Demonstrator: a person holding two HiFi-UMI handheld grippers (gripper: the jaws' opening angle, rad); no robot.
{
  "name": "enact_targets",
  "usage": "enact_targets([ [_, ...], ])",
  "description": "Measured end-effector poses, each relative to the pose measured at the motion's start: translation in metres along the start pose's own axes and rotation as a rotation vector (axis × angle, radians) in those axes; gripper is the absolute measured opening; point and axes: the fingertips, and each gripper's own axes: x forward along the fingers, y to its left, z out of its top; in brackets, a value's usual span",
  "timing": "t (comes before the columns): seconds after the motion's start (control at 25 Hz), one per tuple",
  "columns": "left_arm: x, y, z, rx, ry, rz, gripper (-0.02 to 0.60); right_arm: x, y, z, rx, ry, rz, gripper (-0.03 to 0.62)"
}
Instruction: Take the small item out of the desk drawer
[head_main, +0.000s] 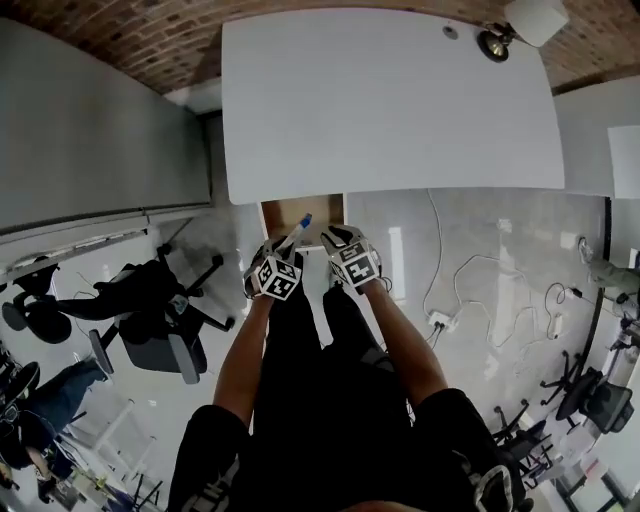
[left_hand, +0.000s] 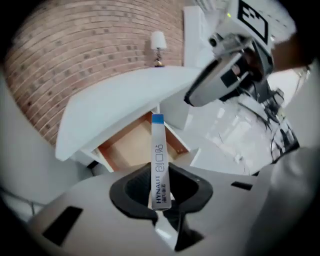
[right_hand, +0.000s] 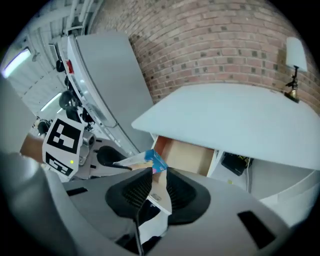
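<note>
The small item is a slim white box with a blue end (left_hand: 159, 160). My left gripper (left_hand: 160, 192) is shut on its lower part and holds it upright above the open wooden drawer (left_hand: 130, 145). In the head view the box (head_main: 298, 231) sticks out of the left gripper (head_main: 283, 248) over the drawer (head_main: 285, 212), which is pulled out from under the white desk (head_main: 390, 100). My right gripper (right_hand: 154, 187) has the drawer's white front panel (right_hand: 161, 202) between its pads, which touch it. The box's blue end (right_hand: 156, 161) shows just beyond those jaws.
A table lamp (head_main: 520, 25) stands at the desk's far right corner. A brick wall runs behind the desk. A black office chair (head_main: 160, 310) stands on the floor at left. Cables and a power strip (head_main: 440, 320) lie on the floor at right.
</note>
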Motion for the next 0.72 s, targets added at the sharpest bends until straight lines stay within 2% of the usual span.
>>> enact_targets([
  [0.08, -0.037, 0.016, 0.024, -0.197, -0.121, 0.048, 0.083, -0.032, 0.0, 0.04, 0.015, -0.112, -0.021, 0.098],
  [0.12, -0.057, 0.025, 0.037, -0.267, -0.186, 0.075, 0.083, -0.047, 0.001, 0.058, 0.028, -0.17, -0.028, 0.092],
  [0.2, -0.105, 0.026, 0.057, -0.339, -0.301, 0.121, 0.083, -0.085, 0.009, 0.078, 0.067, -0.264, -0.038, 0.073],
  [0.32, -0.183, 0.022, 0.095, -0.364, -0.464, 0.188, 0.083, -0.145, 0.026, 0.103, 0.074, -0.376, -0.047, 0.049],
  [0.48, -0.278, 0.007, 0.137, -0.349, -0.673, 0.25, 0.083, -0.207, 0.046, 0.123, 0.044, -0.483, -0.077, 0.037],
  [0.56, -0.32, -0.004, 0.149, -0.345, -0.752, 0.259, 0.083, -0.236, 0.061, 0.132, 0.029, -0.539, -0.101, 0.037],
  [0.72, -0.383, -0.012, 0.163, -0.391, -0.875, 0.249, 0.083, -0.282, 0.093, 0.153, -0.032, -0.643, -0.138, 0.037],
])
